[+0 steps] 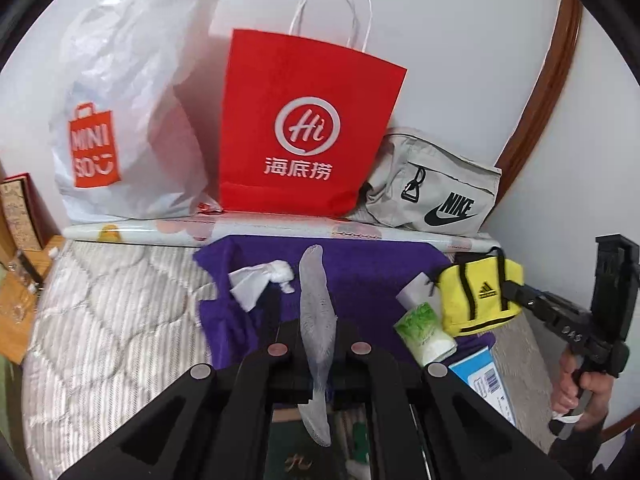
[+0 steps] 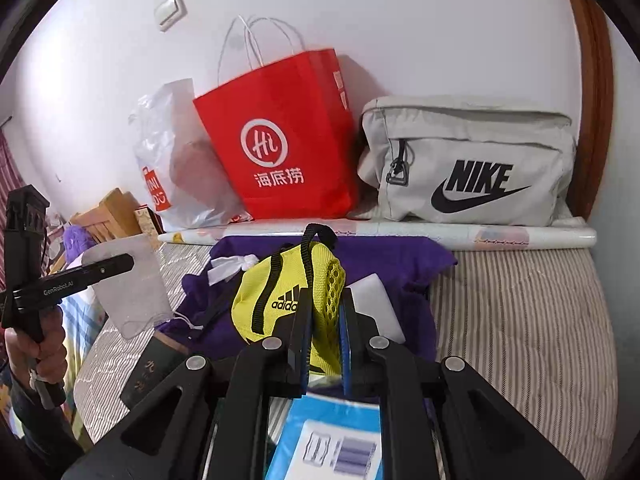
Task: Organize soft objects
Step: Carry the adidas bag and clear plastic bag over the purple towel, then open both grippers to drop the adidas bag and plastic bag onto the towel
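Observation:
My left gripper [image 1: 318, 344] is shut on a thin grey mesh pouch [image 1: 316, 300], held upright above a purple cloth [image 1: 360, 276]. The same pouch shows in the right wrist view [image 2: 128, 284], hanging from the left gripper [image 2: 120, 264]. My right gripper [image 2: 324, 320] is shut on a yellow Adidas bag [image 2: 280, 292], lifted over the purple cloth [image 2: 400, 264]. The yellow bag also shows in the left wrist view [image 1: 478, 292], held by the right gripper [image 1: 512, 288]. A knotted white cloth [image 1: 260, 278] lies on the purple cloth.
Along the wall stand a white Miniso plastic bag [image 1: 124, 120], a red paper bag [image 1: 304, 128] and a grey Nike bag [image 1: 436, 188], behind a rolled sheet [image 1: 280, 228]. A green tissue pack [image 1: 424, 332] and a blue box [image 1: 484, 380] lie on the mattress [image 1: 100, 312].

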The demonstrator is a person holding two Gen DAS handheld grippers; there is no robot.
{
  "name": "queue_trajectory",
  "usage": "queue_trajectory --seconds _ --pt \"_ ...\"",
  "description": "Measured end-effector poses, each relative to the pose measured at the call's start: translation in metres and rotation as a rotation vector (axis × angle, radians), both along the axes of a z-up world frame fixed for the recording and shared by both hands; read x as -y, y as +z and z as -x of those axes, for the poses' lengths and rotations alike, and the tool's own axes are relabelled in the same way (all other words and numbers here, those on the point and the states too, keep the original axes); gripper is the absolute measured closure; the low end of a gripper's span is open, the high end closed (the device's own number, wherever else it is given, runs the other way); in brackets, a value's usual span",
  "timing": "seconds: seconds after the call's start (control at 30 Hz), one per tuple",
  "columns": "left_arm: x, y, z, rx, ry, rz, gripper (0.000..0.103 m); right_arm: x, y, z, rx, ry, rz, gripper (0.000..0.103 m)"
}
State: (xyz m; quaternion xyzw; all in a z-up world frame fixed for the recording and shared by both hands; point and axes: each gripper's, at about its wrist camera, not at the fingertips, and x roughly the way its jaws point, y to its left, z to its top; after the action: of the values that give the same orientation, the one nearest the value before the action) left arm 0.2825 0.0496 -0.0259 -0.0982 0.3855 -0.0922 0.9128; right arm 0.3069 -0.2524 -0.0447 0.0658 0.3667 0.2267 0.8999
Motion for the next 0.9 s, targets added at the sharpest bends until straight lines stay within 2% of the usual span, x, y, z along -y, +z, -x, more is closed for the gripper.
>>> queue_trajectory --seconds 0.43,0.63,0.9 --pt "0.017 -0.034 -0.048 -0.079 -0.055 0.044 0.099 -0.025 -0.031 -0.064 -0.044 0.012 0.011 0.091" --pt "0.023 -0.055 -0.064 -0.133 -0.074 0.023 0.099 -0.026 -0.052 -0.081 -0.105 0.003 0.036 0.091" --pt "0.019 -0.079 -0.081 -0.193 -0.046 -0.056 0.099 -0.028 -0.068 -0.098 -0.148 -0.009 0.042 0.089"
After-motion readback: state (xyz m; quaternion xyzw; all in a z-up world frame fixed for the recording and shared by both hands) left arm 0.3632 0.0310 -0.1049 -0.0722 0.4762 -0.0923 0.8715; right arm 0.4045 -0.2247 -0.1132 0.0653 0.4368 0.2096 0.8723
